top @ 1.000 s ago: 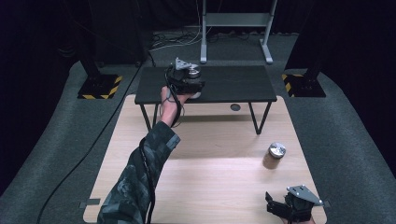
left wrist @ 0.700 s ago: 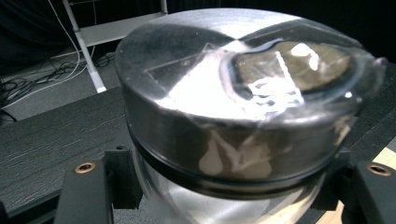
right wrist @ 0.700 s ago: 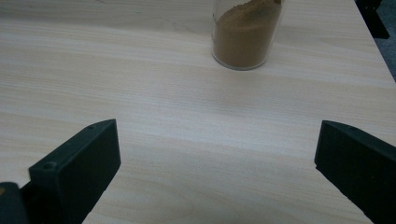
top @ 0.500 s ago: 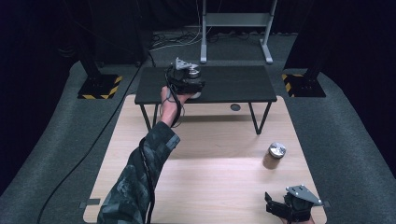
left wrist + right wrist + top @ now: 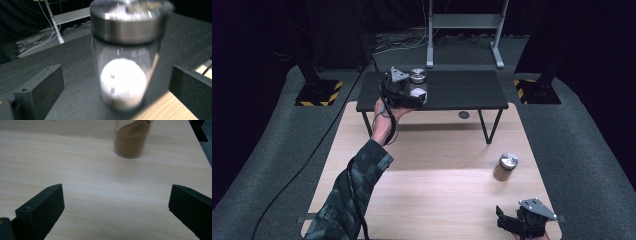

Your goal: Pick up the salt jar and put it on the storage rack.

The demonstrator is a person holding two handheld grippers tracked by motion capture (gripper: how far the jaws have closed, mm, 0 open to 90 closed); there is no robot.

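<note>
On the black shelf (image 5: 462, 90), a jar (image 5: 417, 76).

Room dark; wooden table (image 5: 422, 190) evenly lit from above. Left gripper view motion-blurred, glare on jar (image 5: 125, 62); right gripper view sharp.

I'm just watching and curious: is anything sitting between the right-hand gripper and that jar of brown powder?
Nothing visible: bare wooden table lies between the open right gripper and the jar of brown powder.
</note>
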